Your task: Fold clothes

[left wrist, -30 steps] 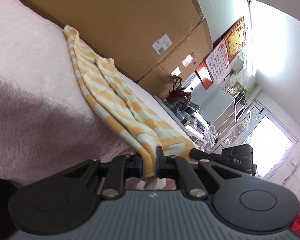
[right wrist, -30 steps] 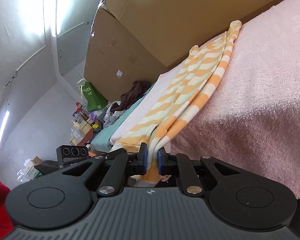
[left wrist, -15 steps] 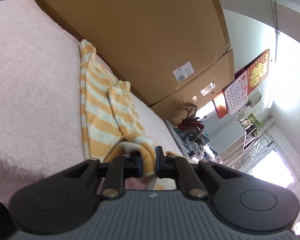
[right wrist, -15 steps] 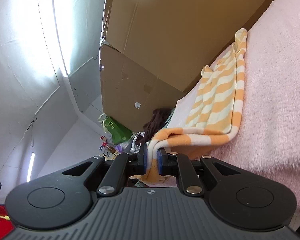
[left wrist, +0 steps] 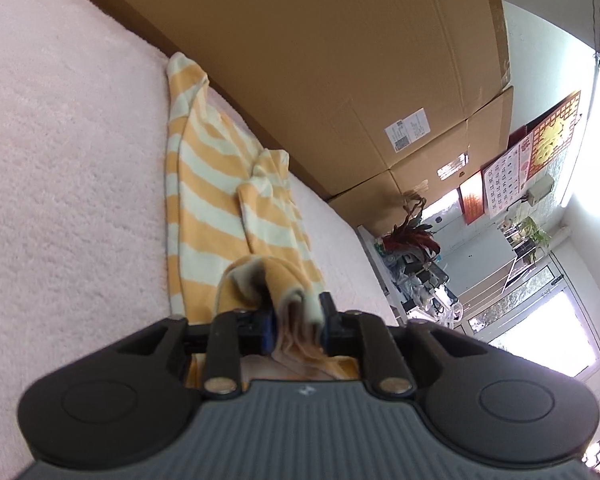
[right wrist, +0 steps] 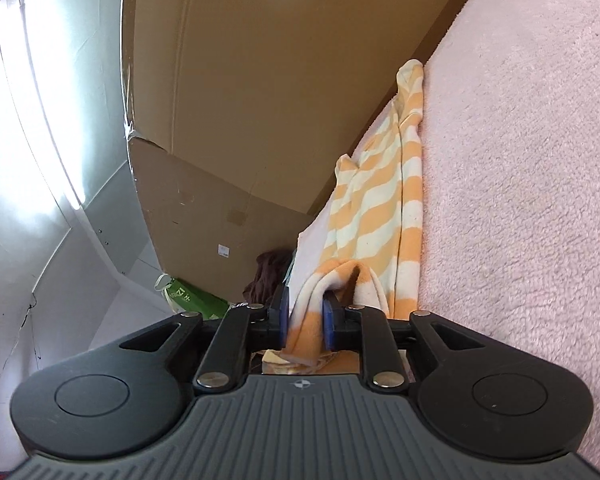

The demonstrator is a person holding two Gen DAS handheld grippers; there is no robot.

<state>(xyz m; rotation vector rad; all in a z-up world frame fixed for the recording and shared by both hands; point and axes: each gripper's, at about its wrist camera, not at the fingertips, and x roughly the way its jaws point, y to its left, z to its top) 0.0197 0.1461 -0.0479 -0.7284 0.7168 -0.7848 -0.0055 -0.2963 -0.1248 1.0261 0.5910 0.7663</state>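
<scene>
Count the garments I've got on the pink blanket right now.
1: the striped garment lies along the pink blanket beside the cardboard boxes, its near end pinched by left gripper and right gripper. Others may be hidden.

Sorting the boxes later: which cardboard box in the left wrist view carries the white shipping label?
The lower cardboard box, under the bigger plain box; its white label sits near the top edge.

Left tool (left wrist: 298, 322) and right tool (right wrist: 305, 320) — both clamped tight on bunched striped cloth (left wrist: 208, 184).

Garment (left wrist: 208, 200) flat on blanket (left wrist: 68, 160), cardboard boxes (left wrist: 320, 60) behind, near end in both claws
</scene>
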